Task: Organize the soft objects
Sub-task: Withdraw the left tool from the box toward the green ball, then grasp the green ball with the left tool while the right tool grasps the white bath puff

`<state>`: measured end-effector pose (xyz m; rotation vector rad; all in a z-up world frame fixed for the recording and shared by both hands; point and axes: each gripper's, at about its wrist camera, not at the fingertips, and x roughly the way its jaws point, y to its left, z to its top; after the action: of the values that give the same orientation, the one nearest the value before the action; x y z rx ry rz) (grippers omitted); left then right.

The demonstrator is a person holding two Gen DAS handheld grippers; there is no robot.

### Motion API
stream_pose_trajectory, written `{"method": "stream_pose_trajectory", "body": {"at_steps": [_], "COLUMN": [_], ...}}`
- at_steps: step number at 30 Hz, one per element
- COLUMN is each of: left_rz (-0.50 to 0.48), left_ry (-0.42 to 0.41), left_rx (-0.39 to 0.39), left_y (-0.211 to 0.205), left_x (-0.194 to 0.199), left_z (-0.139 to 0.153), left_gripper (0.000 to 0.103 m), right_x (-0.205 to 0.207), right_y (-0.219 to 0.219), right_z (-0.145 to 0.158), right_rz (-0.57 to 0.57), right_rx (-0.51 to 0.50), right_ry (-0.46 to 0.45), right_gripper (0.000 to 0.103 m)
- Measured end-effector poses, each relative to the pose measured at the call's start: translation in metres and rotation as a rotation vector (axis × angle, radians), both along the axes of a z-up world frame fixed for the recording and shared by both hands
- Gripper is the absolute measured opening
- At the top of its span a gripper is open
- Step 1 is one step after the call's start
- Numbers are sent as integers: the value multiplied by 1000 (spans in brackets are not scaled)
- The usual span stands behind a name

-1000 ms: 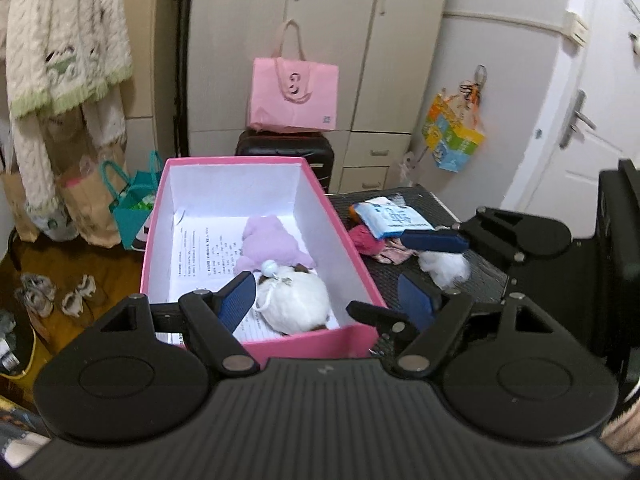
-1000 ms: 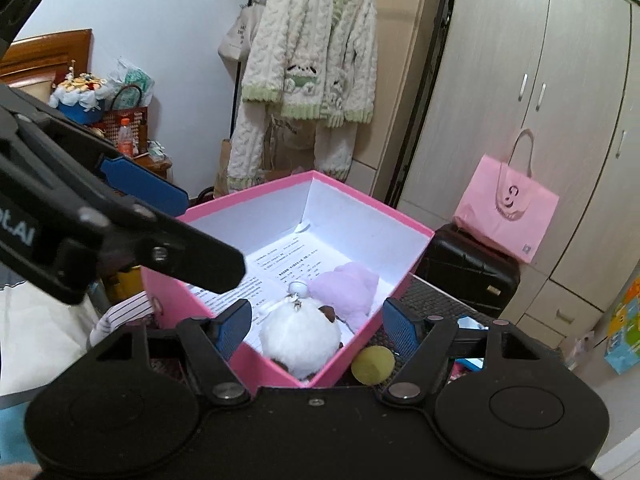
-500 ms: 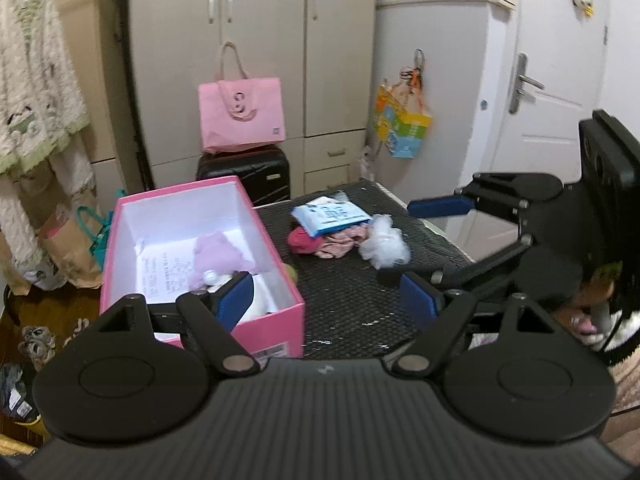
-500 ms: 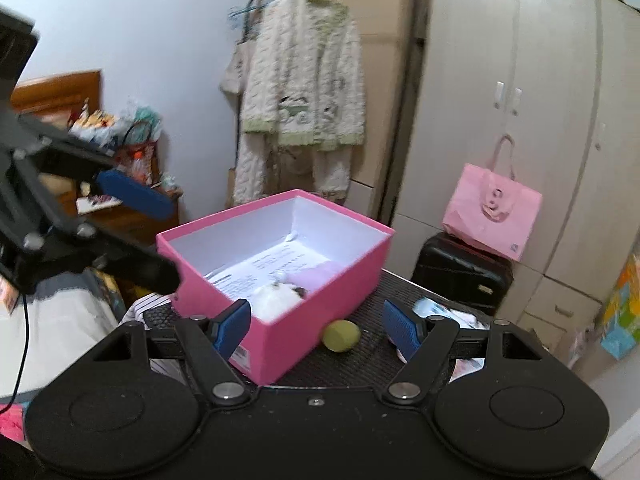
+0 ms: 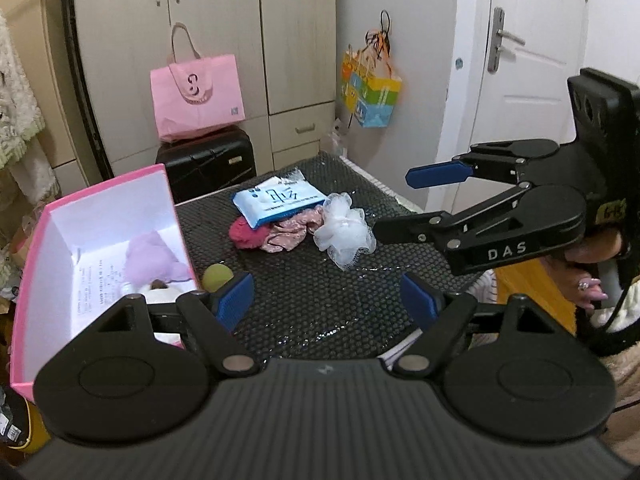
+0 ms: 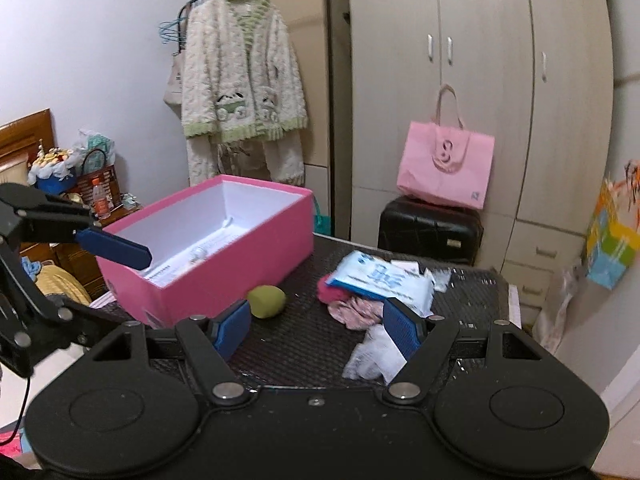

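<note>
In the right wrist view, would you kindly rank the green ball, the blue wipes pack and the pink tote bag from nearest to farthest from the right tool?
1. Green ball, just ahead, beside the box.
2. Blue wipes pack, mid-table, right of centre.
3. Pink tote bag, on the suitcase behind the table.

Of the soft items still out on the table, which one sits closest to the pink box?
The yellow-green ball, lying right by the pink box wall. The red pom-pom, floral cloth and white mesh puff cluster farther off around the wipes pack.

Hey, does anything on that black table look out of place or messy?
Yes. A blue-and-white wipes packet lies tilted atop crumpled pink fabric, beside a white mesh pouf. A yellow-green ball sits loose against the pink box, outside it.
</note>
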<state>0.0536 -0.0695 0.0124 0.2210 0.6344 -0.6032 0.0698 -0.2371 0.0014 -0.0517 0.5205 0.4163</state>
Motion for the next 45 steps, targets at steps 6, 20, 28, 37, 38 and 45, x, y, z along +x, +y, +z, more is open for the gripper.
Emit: {"method": "stream_pose_trajectory", "body": {"at_steps": [6,20,28,37,38,45], "left_rz": [26,240,332,420,411,419], "left_ry": [-11,-156,-269,-370,-373,-352], "left_rx": [93,369,521,642,654,813], "left_y": [-28,-63,-85,-99,-100,-118], "left_x": [22,72,81,93,92,99], "left_z": [-24,-86,-118,-129,-131,-149], "left_gripper": [80,77,75,54,53,51], "right_x": [25,80,95,107,108,114], "right_y": [-25,-44,-44,-50,-50,-52], "right_z": [-24,-72,-85,-94,-95,-99], "right_rz": [-16,-26,-39,-55,-56,-51], "right_rx": [37,49,33,49,51,69], "right_ry": [43,58,57,94,96,112], "right_gripper": [78,78,78,78,78,78]}}
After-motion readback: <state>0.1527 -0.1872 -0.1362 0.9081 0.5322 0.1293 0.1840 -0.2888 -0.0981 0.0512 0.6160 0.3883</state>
